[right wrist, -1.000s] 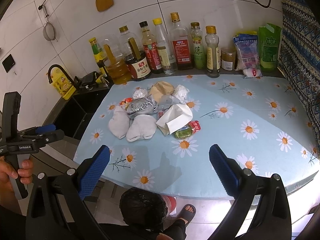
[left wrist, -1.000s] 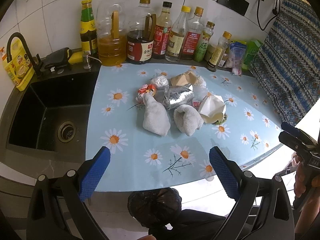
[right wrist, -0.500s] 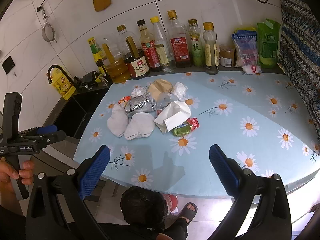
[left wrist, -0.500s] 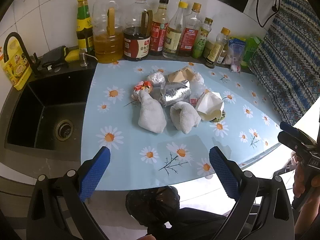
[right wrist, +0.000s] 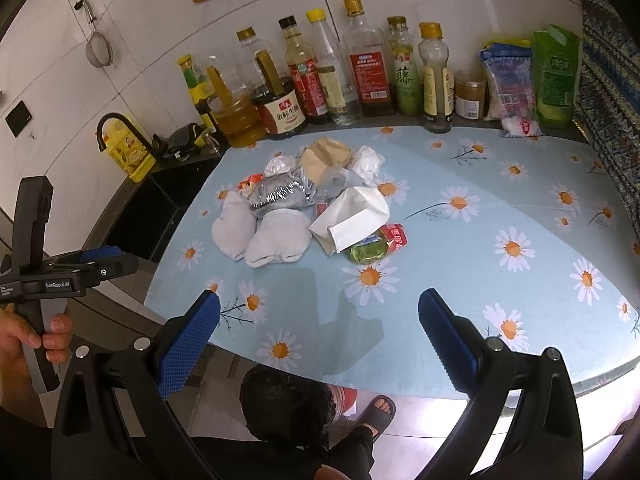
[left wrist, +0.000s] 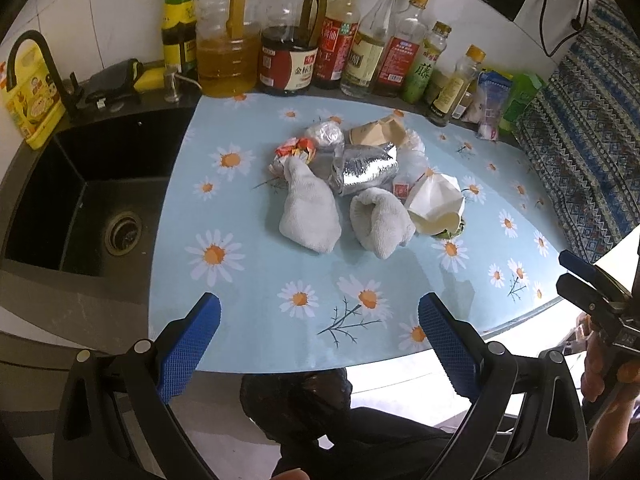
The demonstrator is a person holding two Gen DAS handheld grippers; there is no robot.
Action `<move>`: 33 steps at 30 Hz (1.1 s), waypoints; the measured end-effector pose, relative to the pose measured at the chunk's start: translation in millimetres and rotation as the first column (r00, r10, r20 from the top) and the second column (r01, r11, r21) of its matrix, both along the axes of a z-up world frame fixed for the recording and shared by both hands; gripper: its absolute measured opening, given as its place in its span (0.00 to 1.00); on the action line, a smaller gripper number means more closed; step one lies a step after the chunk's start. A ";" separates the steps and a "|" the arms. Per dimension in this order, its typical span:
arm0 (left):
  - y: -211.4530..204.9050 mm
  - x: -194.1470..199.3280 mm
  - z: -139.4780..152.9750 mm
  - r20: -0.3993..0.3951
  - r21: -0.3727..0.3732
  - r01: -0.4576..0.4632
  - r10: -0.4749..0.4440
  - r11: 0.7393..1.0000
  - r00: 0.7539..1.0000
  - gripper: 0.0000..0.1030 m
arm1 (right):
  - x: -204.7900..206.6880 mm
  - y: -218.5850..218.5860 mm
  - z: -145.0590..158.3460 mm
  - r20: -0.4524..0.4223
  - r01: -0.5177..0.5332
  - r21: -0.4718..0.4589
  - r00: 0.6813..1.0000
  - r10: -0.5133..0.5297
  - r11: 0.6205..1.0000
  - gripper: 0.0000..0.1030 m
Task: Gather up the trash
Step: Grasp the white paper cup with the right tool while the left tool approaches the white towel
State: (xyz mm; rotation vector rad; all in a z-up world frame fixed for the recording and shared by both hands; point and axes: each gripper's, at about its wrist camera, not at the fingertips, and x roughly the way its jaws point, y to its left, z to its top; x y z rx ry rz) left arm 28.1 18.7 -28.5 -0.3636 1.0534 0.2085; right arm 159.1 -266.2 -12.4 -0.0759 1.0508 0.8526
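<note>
On daisy tablecloth (left wrist: 256, 280), trash pile (left wrist: 360, 188), grippers wide

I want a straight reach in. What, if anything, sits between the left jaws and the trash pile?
Nothing visible does. The left gripper hangs open near the table's front edge, and only bare daisy-print tablecloth lies between it and the trash pile.
</note>
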 end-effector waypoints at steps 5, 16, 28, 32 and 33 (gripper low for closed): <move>-3.6 8.7 -13.0 -0.035 -0.037 -0.007 0.005 0.999 0.999 0.93 | 15.4 8.2 -9.7 -0.010 -0.032 -0.010 0.999 0.032 0.999 0.95; -15.1 28.6 -35.3 -0.079 -0.088 -0.023 0.016 0.996 0.997 0.93 | 59.7 42.2 -40.1 -0.022 -0.173 -0.069 0.985 0.172 0.982 0.95; -21.7 41.6 -55.7 -0.146 -0.109 -0.092 0.076 0.990 0.986 0.93 | 102.2 80.5 -92.5 -0.115 -0.355 -0.122 0.933 0.342 0.927 0.95; -26.0 44.1 -60.0 -0.163 -0.110 -0.107 0.089 0.988 0.983 0.93 | 114.4 89.2 -102.2 -0.132 -0.384 -0.128 0.920 0.368 0.914 0.95; -26.7 44.1 -61.0 -0.166 -0.113 -0.113 0.093 0.987 0.982 0.93 | 116.3 90.8 -102.8 -0.130 -0.391 -0.127 0.918 0.375 0.912 0.95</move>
